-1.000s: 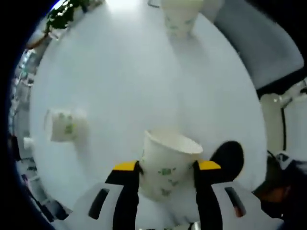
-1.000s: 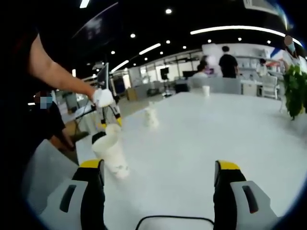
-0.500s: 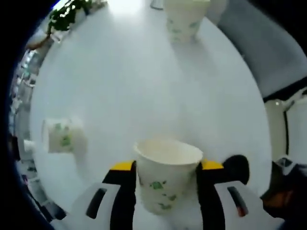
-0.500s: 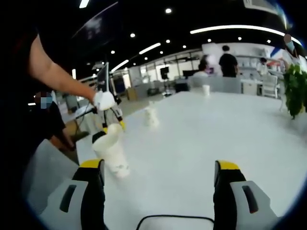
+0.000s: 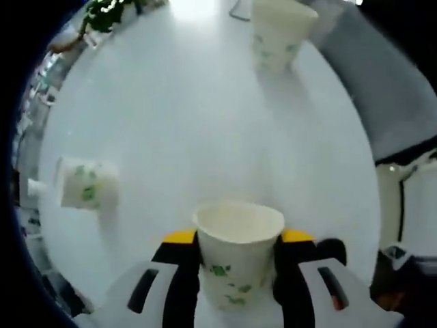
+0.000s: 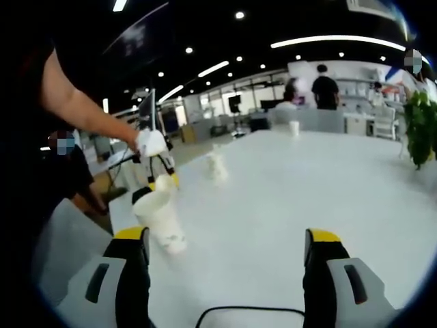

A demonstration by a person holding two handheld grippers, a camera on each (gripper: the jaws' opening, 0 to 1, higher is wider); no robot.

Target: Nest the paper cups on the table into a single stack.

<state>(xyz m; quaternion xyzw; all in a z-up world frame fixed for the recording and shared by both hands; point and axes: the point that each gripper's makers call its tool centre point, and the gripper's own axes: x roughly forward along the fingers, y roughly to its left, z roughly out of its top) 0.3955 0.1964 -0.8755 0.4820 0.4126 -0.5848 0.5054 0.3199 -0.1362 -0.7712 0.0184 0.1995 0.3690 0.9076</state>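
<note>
Cup (image 5: 237,256) sits upright between left gripper (image 5: 231,239) jaws — clamped.

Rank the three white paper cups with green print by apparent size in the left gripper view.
1. The white paper cup between the jaws, nearest the camera.
2. Top cup and side cup: similar, cannot rank; distance unsure.

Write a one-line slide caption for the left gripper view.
Hand-held gripper grips a paper cup; two more cups wait on the white table.
</note>
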